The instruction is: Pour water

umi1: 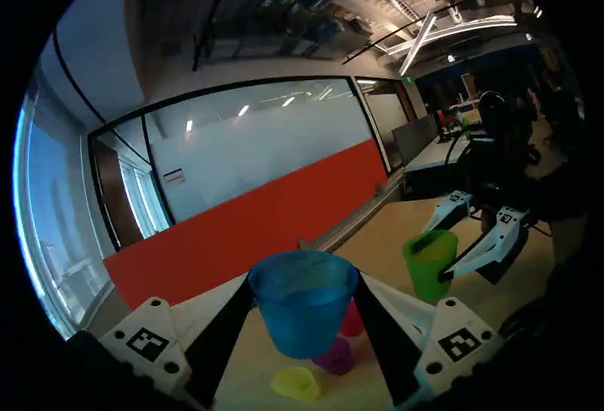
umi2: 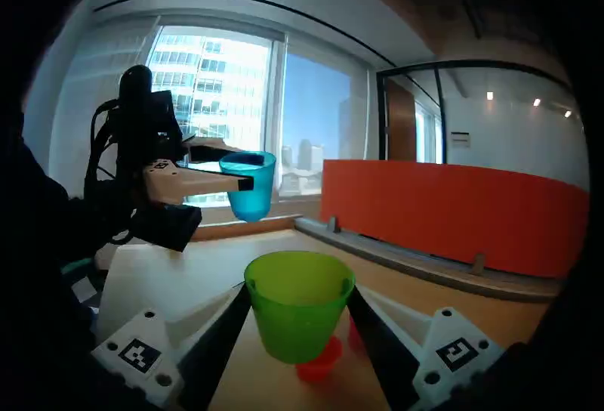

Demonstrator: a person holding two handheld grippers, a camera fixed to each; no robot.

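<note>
In the left gripper view, a glazed window wall is seen at the far left, followed by a smooth orange panel set beneath frosted glass. At the centre, a translucent blue cup, tapered and round-rimmed, is held upright and clear of the worktop. It is clenched on its sides by the two white, black-lined fingers of the left gripper. Below it, three small glossy plastic cups are set close together on the pale, wood-toned surface: a yellow cup, a purple cup and a pink cup. To the right, a translucent green cup of the same tapered shape is gripped upright by the right gripper, above the worktop and well apart from the blue cup. In the right gripper view, the blue cup is seen at the left against the bright window. The green cup is clamped at the centre by both fingers, and a small red cup is partly hidden beneath it. Whether either held cup contains water cannot be told.
</note>
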